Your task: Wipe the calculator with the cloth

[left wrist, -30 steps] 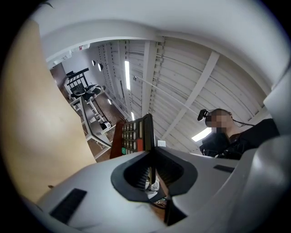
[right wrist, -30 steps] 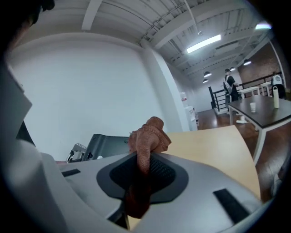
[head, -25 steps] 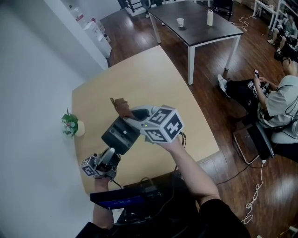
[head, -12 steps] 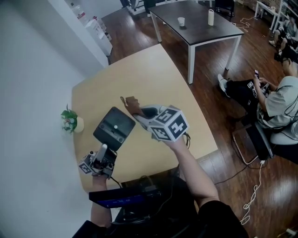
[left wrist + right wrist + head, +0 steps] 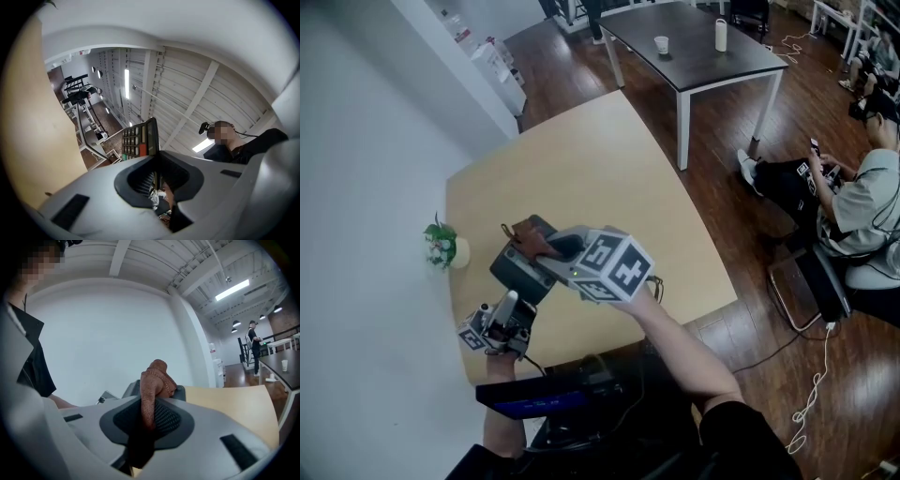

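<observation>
Rust-brown cloth (image 5: 157, 378) at centre of right gripper view showing coarse knit, looking rough and matt. Dark calculator (image 5: 516, 272) showing matt plastic casing; keys (image 5: 132, 140) looking like smooth plastic. Shell of right gripper (image 5: 147, 420) showing smooth grey plastic; pads (image 5: 166, 420) showing dark mesh texture. Pale table (image 5: 581, 159) looking like smooth matt wood. Dark floor (image 5: 722, 141), upper right of head view, showing wood planks, shining faintly.

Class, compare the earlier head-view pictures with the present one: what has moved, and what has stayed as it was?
The right tongs, shut on the cloth, stood clear to the right of the calculator half a second ago. Now they are back left, with the cloth over its upper end. Unchanged: the left tongs still grip its lower edge, and the plant stays put.
</observation>
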`<state>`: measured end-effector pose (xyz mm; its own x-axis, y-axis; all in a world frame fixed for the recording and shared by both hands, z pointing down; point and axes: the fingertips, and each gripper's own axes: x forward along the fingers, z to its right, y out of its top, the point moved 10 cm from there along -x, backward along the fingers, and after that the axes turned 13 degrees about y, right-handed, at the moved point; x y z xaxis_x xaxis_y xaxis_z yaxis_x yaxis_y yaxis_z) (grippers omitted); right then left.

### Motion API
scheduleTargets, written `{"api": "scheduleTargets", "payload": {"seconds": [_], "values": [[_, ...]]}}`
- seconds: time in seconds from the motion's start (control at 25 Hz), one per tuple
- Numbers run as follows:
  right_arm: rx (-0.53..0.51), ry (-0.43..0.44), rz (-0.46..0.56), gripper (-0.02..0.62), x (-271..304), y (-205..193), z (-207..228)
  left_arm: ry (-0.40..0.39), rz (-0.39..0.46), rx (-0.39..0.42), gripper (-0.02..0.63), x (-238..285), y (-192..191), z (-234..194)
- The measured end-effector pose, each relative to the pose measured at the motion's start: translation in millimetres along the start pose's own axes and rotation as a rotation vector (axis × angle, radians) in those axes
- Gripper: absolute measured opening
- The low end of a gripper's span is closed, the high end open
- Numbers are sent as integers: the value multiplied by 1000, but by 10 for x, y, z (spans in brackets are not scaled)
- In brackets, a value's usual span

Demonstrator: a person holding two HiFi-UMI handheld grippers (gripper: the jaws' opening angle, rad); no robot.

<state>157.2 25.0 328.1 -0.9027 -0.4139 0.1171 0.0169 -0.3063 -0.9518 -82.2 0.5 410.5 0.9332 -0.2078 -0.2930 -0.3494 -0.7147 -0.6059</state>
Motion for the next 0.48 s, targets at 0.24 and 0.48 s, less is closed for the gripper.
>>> {"api": "scheduleTargets", "payload": {"seconds": [0.24,0.48], "values": [[84,-131,-15,72,-309,-229,370,15,2,56,48,-255,-13,-136],[124,-229,60,69,-635,-339,416,-3,48,-30,45,-44,-5,-8]]}}
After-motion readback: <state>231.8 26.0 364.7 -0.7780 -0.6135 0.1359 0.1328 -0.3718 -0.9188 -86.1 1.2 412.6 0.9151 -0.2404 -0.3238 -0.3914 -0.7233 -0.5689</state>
